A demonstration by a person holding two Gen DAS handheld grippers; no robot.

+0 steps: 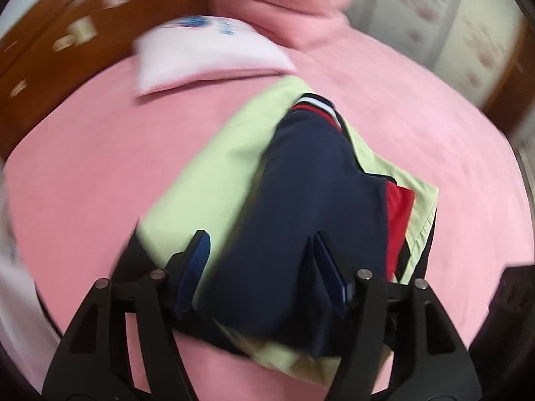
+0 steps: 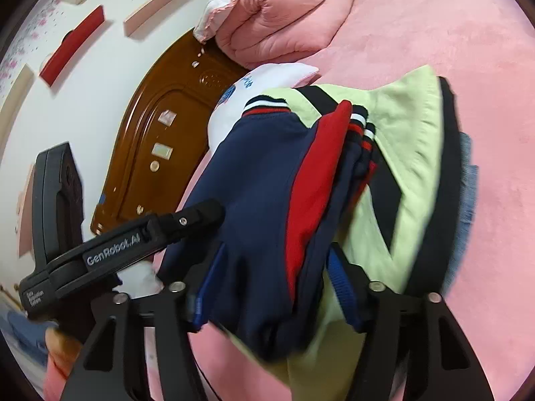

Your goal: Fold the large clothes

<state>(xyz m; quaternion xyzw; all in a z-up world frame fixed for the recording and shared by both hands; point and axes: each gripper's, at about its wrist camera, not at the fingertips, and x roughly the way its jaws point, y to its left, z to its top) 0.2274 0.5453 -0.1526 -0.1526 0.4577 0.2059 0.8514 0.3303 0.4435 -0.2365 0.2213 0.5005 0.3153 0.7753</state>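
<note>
A folded navy garment (image 1: 311, 193) with red panels and a striped collar lies on a light green garment (image 1: 207, 173) on the pink bed. My left gripper (image 1: 264, 257) has its jaws spread wide around the near end of the navy fabric, one blue pad (image 1: 195, 267) clear of the cloth. My right gripper (image 2: 271, 287) also straddles the navy garment (image 2: 264, 180), which bunches between its blue pads (image 2: 341, 284); the green garment (image 2: 411, 140) lies under it. The left gripper's black body (image 2: 133, 244) shows in the right wrist view.
A pink bedspread (image 1: 83, 173) covers the bed. A white pillow (image 1: 207, 56) and a rolled pink quilt (image 2: 281, 16) lie by the brown wooden headboard (image 2: 157, 147). A denim piece (image 2: 468, 180) sticks out beyond the green garment.
</note>
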